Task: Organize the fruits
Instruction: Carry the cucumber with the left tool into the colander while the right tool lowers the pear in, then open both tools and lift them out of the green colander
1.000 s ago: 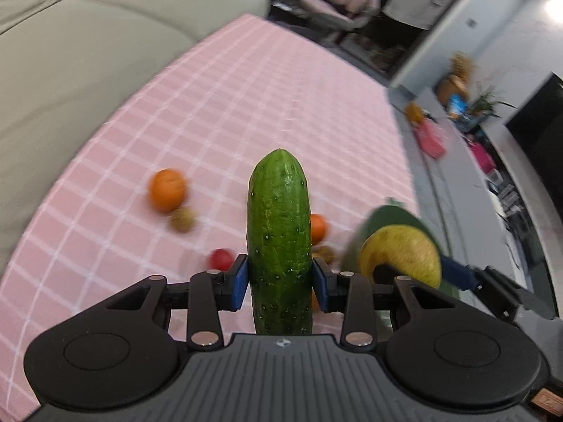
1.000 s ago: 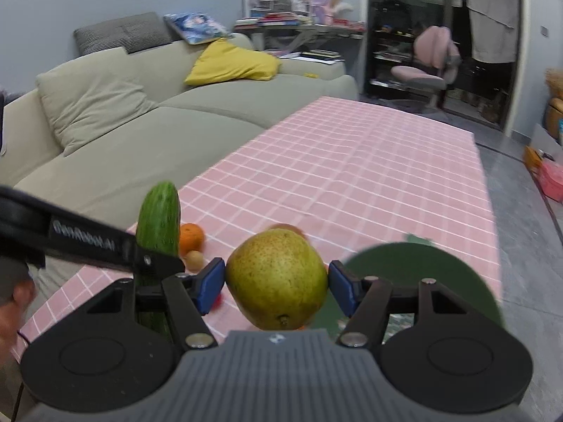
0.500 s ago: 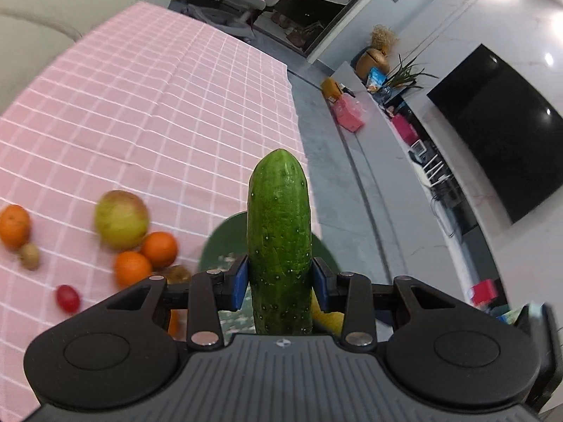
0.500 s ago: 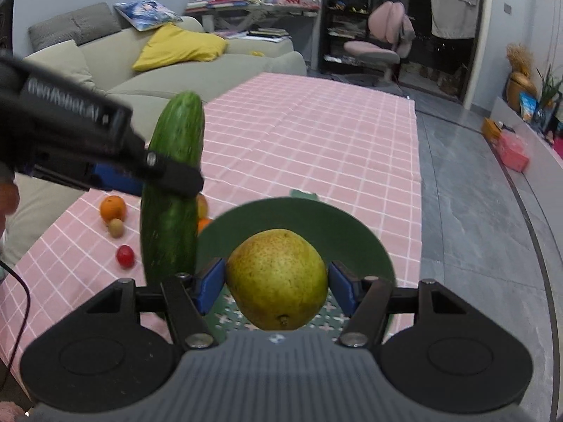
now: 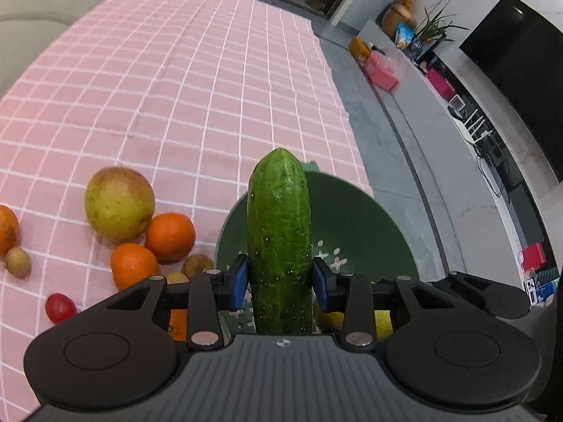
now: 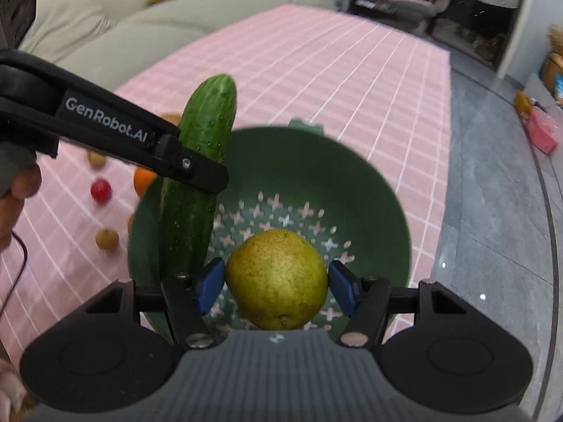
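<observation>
The left claw (image 5: 278,283) is pointing steeply downward and gripping a cucumber (image 5: 279,232) around its lower half, its blue pads (image 5: 240,279) pressing against both sides with the jaws set narrow. The cucumber is standing up along the line of the fingers, its rounded tip pointing away from the camera. In the right wrist view the same cucumber (image 6: 197,176) is leaning slightly, its lower end hanging over the left inner wall of the green colander (image 6: 369,190), while the left claw's black finger, printed with white lettering, is crossing in front of it from the left. At the left edge of that view, the person's hand (image 6: 16,190) is wrapping around the grey handle of the left tool.

The right claw (image 6: 276,286) is also tilting steeply down and holding a yellow-green pear (image 6: 277,283) between its blue pads, jaws about half spread around the fruit. The pear is hanging over the colander's perforated bottom; I cannot tell whether it is touching it.

The colander is sitting on the pink checked cloth of the desk (image 5: 176,88), near the edge beside the grey floor. To its left on the cloth, other fruit is lying loose: a large green-red apple (image 5: 119,204), two oranges (image 5: 170,236) just beside it, a red cherry tomato (image 5: 60,308) and a few small brown fruits (image 5: 17,262).
</observation>
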Demonstrator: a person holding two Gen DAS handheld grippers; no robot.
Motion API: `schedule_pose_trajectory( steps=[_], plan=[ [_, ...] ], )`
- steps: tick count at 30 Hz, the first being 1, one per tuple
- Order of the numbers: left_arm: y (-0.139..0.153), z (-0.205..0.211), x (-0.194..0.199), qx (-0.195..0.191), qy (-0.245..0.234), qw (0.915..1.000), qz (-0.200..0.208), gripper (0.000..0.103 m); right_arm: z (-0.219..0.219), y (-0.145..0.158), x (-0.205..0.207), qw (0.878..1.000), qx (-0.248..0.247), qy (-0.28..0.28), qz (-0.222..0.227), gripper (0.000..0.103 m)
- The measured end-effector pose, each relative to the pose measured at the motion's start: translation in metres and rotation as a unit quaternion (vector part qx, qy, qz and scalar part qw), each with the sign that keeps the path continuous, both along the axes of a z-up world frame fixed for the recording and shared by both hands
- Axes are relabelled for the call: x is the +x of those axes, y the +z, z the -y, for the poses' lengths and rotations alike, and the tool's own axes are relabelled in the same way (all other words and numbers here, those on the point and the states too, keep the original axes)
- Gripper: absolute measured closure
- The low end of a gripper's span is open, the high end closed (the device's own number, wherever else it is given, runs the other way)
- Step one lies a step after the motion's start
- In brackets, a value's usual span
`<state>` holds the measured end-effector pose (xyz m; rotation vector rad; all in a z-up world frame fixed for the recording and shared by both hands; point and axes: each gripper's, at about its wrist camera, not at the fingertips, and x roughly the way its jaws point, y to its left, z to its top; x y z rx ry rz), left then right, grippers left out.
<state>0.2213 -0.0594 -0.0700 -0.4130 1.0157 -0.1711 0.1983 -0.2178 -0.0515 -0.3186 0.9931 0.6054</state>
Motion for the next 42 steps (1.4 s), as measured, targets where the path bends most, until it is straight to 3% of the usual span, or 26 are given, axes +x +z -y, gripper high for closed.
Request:
schedule_pose_trajectory(
  steps=[5,16,21,30,38,42],
  plan=[
    [-0.005,0.006,0.002,0.021,-0.009,0.9996,-0.016,0.061,-0.002,-0.01,0.011,0.999,-0.006,0.016,-0.044,0.041],
    [-0.008,0.012,0.005,0.04,-0.029,0.9975,-0.051,0.06,-0.008,-0.022,0.018,0.996,-0.013,0.032,-0.085,0.041],
    [-0.009,0.018,0.001,0.064,-0.045,0.9945,-0.069,0.06,-0.015,-0.02,0.01,0.992,-0.026,0.046,-0.111,0.041],
    [-0.01,0.021,-0.017,0.072,-0.075,0.9875,-0.119,0.06,-0.014,-0.015,-0.01,0.984,-0.039,0.04,-0.172,0.041],
    [-0.009,0.026,-0.031,0.088,-0.084,0.987,-0.105,0.058,-0.011,-0.01,-0.02,0.984,-0.043,0.036,-0.169,0.041],
    [-0.003,0.023,-0.037,0.076,-0.089,0.9888,-0.093,0.047,-0.017,-0.01,-0.028,0.985,-0.049,0.035,-0.163,0.04]
  ],
)
